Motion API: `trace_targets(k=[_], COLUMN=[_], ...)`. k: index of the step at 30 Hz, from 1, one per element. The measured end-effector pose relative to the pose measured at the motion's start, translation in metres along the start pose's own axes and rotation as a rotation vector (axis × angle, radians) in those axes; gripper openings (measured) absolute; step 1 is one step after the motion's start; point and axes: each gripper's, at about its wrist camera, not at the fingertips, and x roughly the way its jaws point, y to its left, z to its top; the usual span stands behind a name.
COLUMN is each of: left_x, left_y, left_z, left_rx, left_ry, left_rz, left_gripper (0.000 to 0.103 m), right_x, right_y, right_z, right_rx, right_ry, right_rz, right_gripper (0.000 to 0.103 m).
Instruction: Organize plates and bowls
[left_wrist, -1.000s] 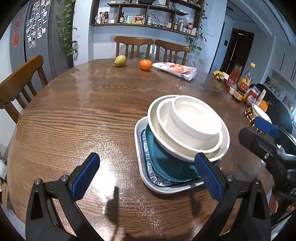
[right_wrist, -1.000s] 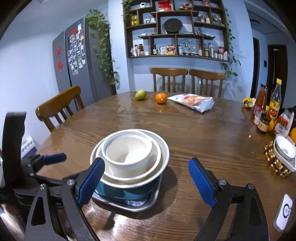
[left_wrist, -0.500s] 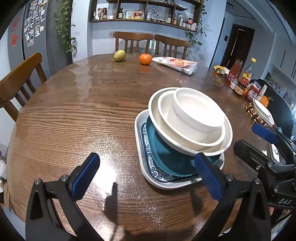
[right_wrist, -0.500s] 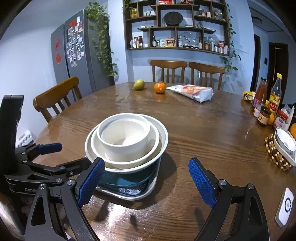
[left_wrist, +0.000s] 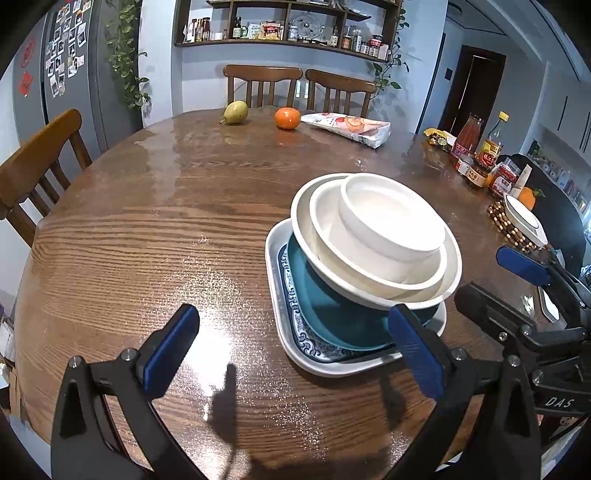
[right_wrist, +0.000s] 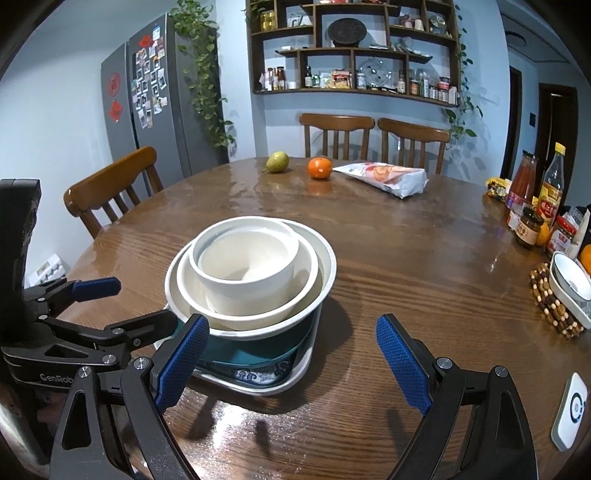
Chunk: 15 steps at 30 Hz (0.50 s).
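One stack of dishes stands on the round wooden table (left_wrist: 147, 229). At the bottom lies a white rectangular plate with a blue pattern (left_wrist: 295, 343) (right_wrist: 258, 376). A teal dish (left_wrist: 332, 317) (right_wrist: 236, 350) rests on it, then three nested white bowls, the smallest bowl (left_wrist: 391, 225) (right_wrist: 243, 258) on top. My left gripper (left_wrist: 291, 350) is open, near the table's front edge, left of the stack and empty. My right gripper (right_wrist: 291, 354) is open and empty, just in front of the stack's right side. Each gripper shows in the other's view.
A pear (left_wrist: 234, 112), an orange (left_wrist: 287, 118) and a snack bag (left_wrist: 347, 127) lie at the far side. Bottles and jars (right_wrist: 535, 206) crowd the right edge, beside a white dish on a beaded mat (right_wrist: 565, 291). Wooden chairs (right_wrist: 110, 184) surround the table. A white remote (right_wrist: 570, 410) lies near right.
Both grippers have pulled back and lifted slightly, so the stack sits farther ahead in both views. The dishes have not moved. Both grippers stay open.
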Motion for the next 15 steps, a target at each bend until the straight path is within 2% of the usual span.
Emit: trace_targets(k=[15], left_x=[0.0028], left_y=[-0.0004], left_z=[-0.0003], left_rx=[0.004], left_ry=[0.008], left_rz=[0.000], left_gripper=[0.102], right_x=[0.0012], right_y=[0.0003], right_z=[-0.0008], right_rx=[0.003], right_ry=[0.006], right_rz=[0.002], right_gripper=[0.092])
